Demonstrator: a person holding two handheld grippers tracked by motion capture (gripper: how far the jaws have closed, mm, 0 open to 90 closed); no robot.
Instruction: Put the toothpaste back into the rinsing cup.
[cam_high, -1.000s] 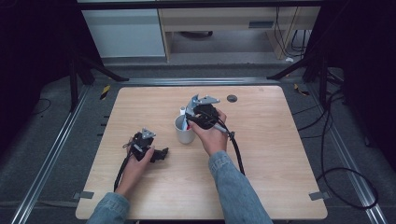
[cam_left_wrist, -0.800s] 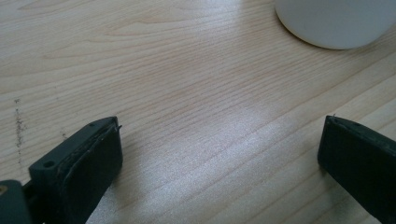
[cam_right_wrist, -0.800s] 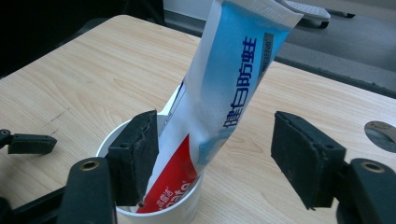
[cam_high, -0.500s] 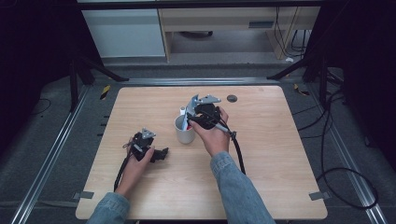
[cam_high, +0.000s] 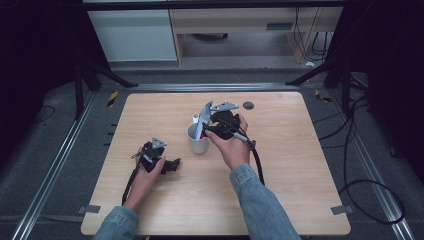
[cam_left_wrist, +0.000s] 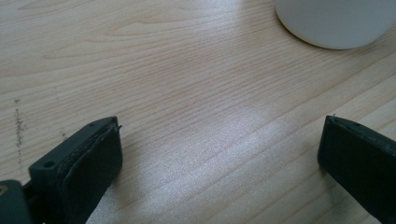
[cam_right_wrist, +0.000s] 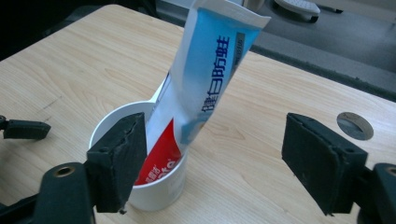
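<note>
Both pads of the right claw (cam_right_wrist: 212, 163), just spreading, flank a blue-white-red toothpaste tube (cam_right_wrist: 205, 79) leaning in a white cup (cam_right_wrist: 154, 191); left claw (cam_left_wrist: 219, 158) spread, empty.

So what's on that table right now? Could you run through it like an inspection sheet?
Surface: pale wooden table, with a round hole near the far edge.
Job's things: toothpaste tube standing tilted in a white cup.
Clutter: nothing seen.
Grippers: right hand-held gripper open, jaws just opening, tube leaning between them; left hand-held gripper open over bare wood.
Cables: one trails from each gripper; more on the floor at right.
Surroundings: dark floor, white cabinet, wooden shelf behind.
</note>
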